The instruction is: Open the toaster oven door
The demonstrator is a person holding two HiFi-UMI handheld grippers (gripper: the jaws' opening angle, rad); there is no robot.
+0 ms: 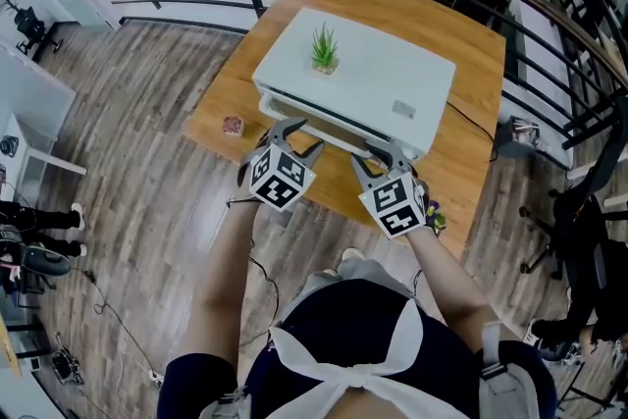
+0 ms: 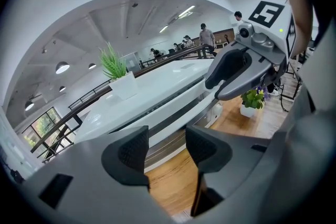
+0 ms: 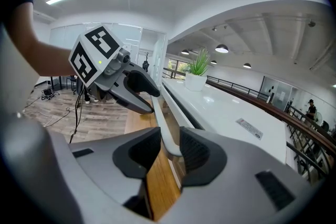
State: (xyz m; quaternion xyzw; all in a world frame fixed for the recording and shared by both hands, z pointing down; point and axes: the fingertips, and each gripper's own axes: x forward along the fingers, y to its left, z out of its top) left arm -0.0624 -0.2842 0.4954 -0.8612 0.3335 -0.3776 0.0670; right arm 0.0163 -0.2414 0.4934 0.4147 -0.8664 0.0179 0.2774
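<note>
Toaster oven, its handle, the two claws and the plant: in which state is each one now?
Door: looks shut.
Handle: between the right claw's jaws, not pinched.
Right claw: open around the handle.
Left claw: open, empty.
Plant: upright on the oven.

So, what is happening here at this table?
A person holds a gripper in each hand at a white toaster oven on a wooden table. The right gripper has the door handle between its open jaws, not clamped yet. The left gripper is open and empty beside it. The door looks closed.
</note>
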